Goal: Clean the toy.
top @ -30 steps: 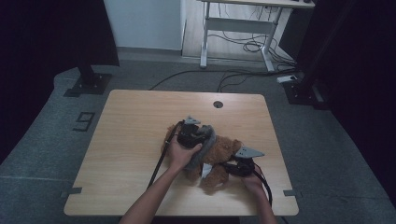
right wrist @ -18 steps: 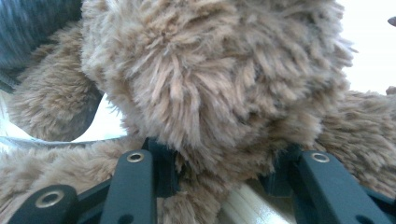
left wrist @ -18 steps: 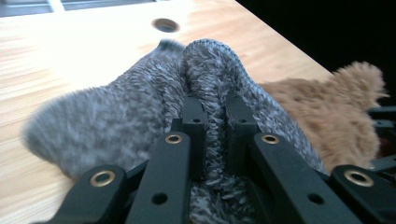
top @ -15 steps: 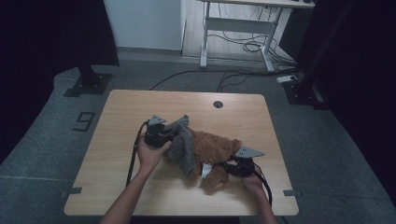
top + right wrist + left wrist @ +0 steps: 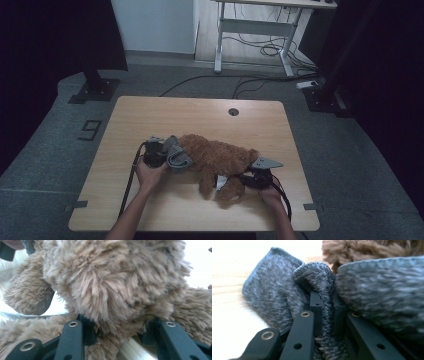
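Two grippers work one brown plush bear [image 5: 215, 159], which lies on its side on the wooden table [image 5: 150, 115], a little nearer the person than the round cable hole [image 5: 233, 111] in the tabletop. Bear serves as landmark.

Left gripper [image 5: 161, 155]: at the bear's left end, held in the person's left hand [image 5: 150, 172]. Jaws clenched on a fold of grey knit garment [image 5: 322, 290]; in the left gripper view the cloth is pinched tight between the two black fingers [image 5: 315, 305], more grey knit bunched on either side, brown fur just behind it. From above, the garment [image 5: 177, 155] sits crumpled against the bear's left end, touching the fur.

Right gripper [image 5: 250, 178]: at the bear's right end, near the lower limbs, grey three-cornered plate on top. Right gripper view: jaws stand either side of a thick furry part of the bear [image 5: 112, 290], both fingers [image 5: 72, 335] pressed into the pile, grasping it. Which limb or part this is, cannot tell; fur hides the shape.

A small white tag [image 5: 220, 182] shows under the bear's body, beside the right gripper. Cables trail from both grippers back toward the near table edge.
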